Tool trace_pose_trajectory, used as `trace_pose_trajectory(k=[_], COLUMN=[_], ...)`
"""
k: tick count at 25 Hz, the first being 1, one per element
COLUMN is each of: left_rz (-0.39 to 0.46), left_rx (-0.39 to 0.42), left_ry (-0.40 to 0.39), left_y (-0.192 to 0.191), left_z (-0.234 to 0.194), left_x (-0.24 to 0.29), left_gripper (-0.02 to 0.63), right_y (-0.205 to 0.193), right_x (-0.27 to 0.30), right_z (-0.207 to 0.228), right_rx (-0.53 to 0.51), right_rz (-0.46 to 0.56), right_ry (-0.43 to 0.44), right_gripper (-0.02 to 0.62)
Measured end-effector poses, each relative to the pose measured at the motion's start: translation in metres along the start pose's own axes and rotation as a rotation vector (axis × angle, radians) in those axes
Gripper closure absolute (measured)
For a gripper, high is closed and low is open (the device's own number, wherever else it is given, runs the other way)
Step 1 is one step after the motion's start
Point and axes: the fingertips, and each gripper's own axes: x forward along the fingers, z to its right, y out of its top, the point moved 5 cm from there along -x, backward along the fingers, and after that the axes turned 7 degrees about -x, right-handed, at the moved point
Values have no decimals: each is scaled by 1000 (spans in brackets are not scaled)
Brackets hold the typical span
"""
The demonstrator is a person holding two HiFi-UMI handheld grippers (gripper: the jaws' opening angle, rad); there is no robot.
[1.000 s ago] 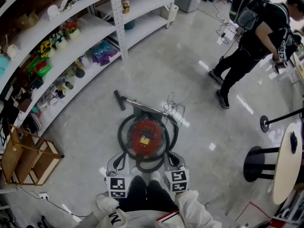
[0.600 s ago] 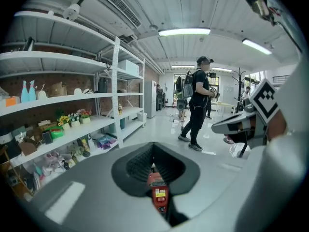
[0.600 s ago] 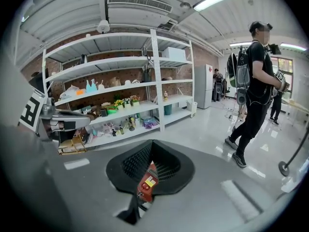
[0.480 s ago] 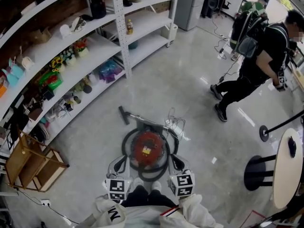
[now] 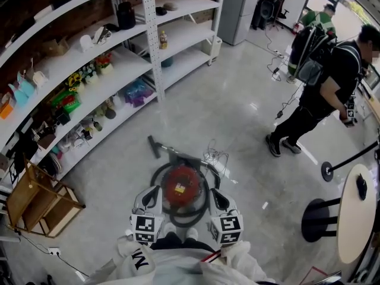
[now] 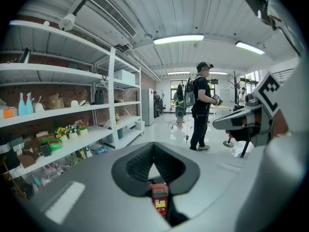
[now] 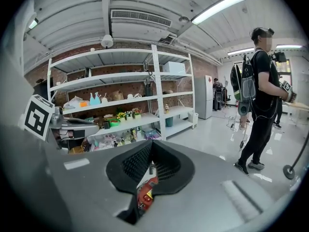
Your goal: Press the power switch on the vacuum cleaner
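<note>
A pale polished floor (image 5: 237, 129) fills the head view. Long white shelving (image 5: 119, 46) runs along its left edge, stocked with bottles, small flowers and boxes. A person in black with a backpack (image 5: 323, 94) stands toward the floor's right edge, and a second person in green (image 5: 320, 18) stands at its far right corner. A round table (image 5: 349, 230) on a black pedestal sits at the right edge, and a wooden crate (image 5: 35, 200) stands at the near left below the shelving.

The vacuum cleaner (image 5: 181, 186), a red canister, rests on the floor close to its near edge, straight ahead of the wearer. A black hose (image 5: 155, 183) loops around it, and a wand with a dark nozzle (image 5: 155, 146) lies just beyond it. A tangle of white cable (image 5: 217, 158) lies on its far right side. The power switch is too small to pick out on the red top.

The left gripper (image 5: 154, 190) sits just beside the canister's left flank and the right gripper (image 5: 212, 191) just beside its right, both above the hose loop. In each gripper's own view the black pads appear to meet at their tips and pinch nothing. A sliver of the red canister shows below them in both.
</note>
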Motion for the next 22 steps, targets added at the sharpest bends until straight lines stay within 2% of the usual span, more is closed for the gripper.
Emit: trace_pose_trajectory(k=[11,22], left_rz=[50,36], left_rx=[22,12], left_ry=[15,79], left_y=[24,9], left_z=[20,33], left_x=[-3,-14], left_gripper=[606,606], right_y=[23,1], right_x=[-17,-28], right_z=[17,29], right_rx=[-6,-6], right_rz=[69,52], right_ry=[4,46], right_gripper=[595,595])
